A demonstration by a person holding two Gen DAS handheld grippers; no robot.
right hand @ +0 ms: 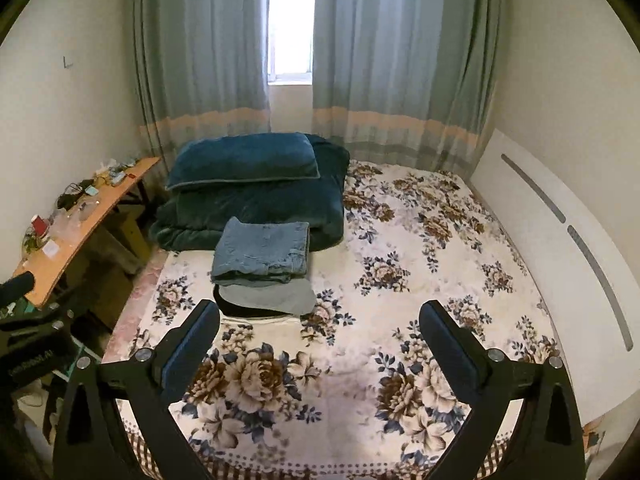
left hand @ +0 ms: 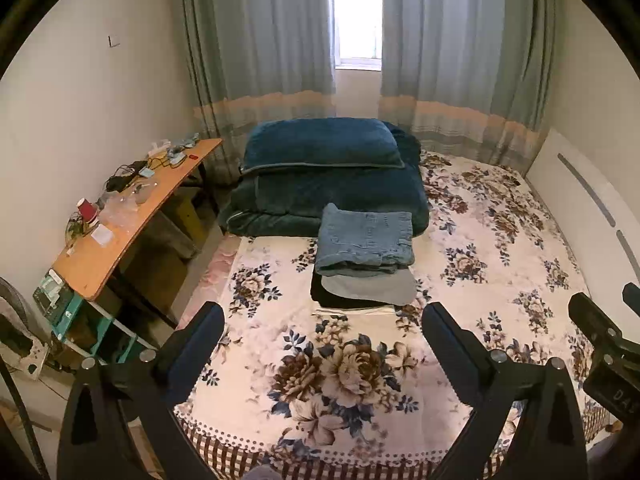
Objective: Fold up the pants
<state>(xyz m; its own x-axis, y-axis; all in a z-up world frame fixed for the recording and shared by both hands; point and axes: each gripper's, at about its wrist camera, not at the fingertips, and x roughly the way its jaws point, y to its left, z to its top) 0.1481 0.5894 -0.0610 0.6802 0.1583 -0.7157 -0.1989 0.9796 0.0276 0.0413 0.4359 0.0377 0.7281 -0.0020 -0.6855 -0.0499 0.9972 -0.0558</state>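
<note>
Both pairs of fingers stand wide apart with nothing between them: the left gripper (left hand: 323,322) and the right gripper (right hand: 320,318) hang side by side over the near part of the bed (left hand: 480,248), above its flowered cover and clear of the clothes. From the left wrist view one finger (left hand: 200,336) shows at the left and the other at the right, with bare bedspread in the gap; the right gripper's body shows at that view's right edge. The folded jeans (left hand: 366,240) lie on top of a small stack of folded pants toward the left side of the bed, far of both grippers and untouched by them. Under the jeans sits a grey pair (left hand: 376,286), and under that a black pair (left hand: 332,298). Just beyond the stack, touching its far edge, is a folded dark teal blanket (left hand: 328,200) with a pillow (left hand: 320,144) of the same colour on top. Left of the bed, a narrow wooden table (left hand: 132,220) carries a red cup (left hand: 87,210), cables and small clutter. A white headboard (right hand: 552,240) runs along the bed's right side. Behind the bed, grey-blue curtains (left hand: 260,40) hang slightly parted over a bright window (left hand: 356,12).
</note>
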